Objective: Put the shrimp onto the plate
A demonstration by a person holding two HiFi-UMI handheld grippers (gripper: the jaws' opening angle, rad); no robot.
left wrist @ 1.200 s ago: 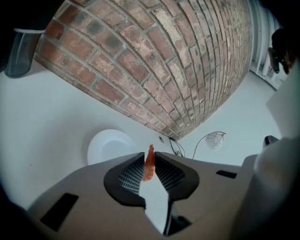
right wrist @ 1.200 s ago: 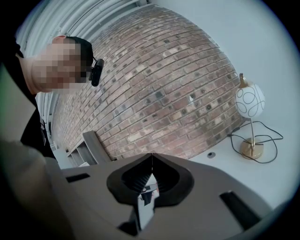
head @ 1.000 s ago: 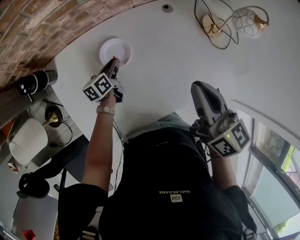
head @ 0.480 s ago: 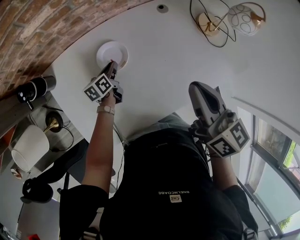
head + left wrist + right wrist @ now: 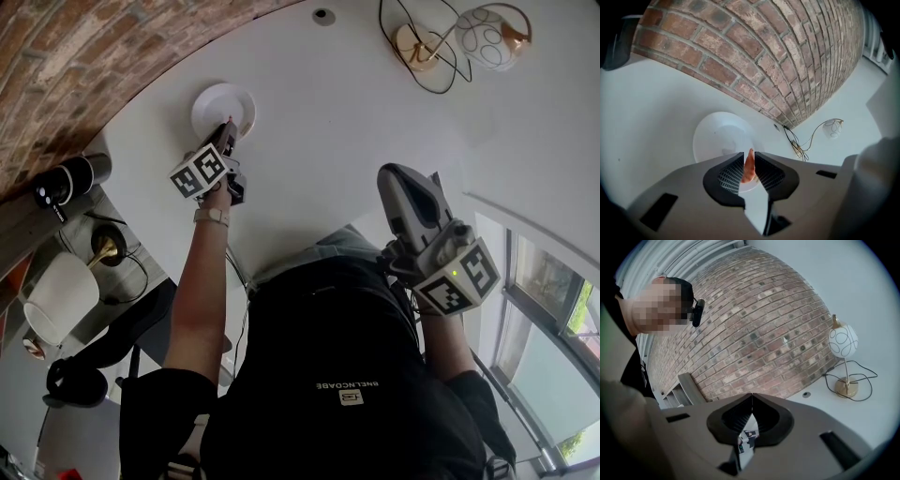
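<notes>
A white plate [image 5: 223, 105] [image 5: 717, 140] lies on the white table near the brick wall. My left gripper [image 5: 228, 130] [image 5: 749, 164] hangs over the plate's near rim, shut on an orange shrimp [image 5: 749, 166] that sticks up between its jaws. In the head view the shrimp is too small to make out. My right gripper [image 5: 389, 176] [image 5: 751, 401] is held up close to the person's body, well right of the plate, shut with nothing between its jaws.
A table lamp with a round white shade [image 5: 494, 39] [image 5: 843, 341], brass base [image 5: 415, 47] and looped black cord stands at the far right. A small round grommet [image 5: 324, 15] sits in the tabletop. The brick wall [image 5: 754, 47] runs along the far side.
My left gripper has crept slightly farther over the plate with the shrimp still held. The right gripper has stayed put.
</notes>
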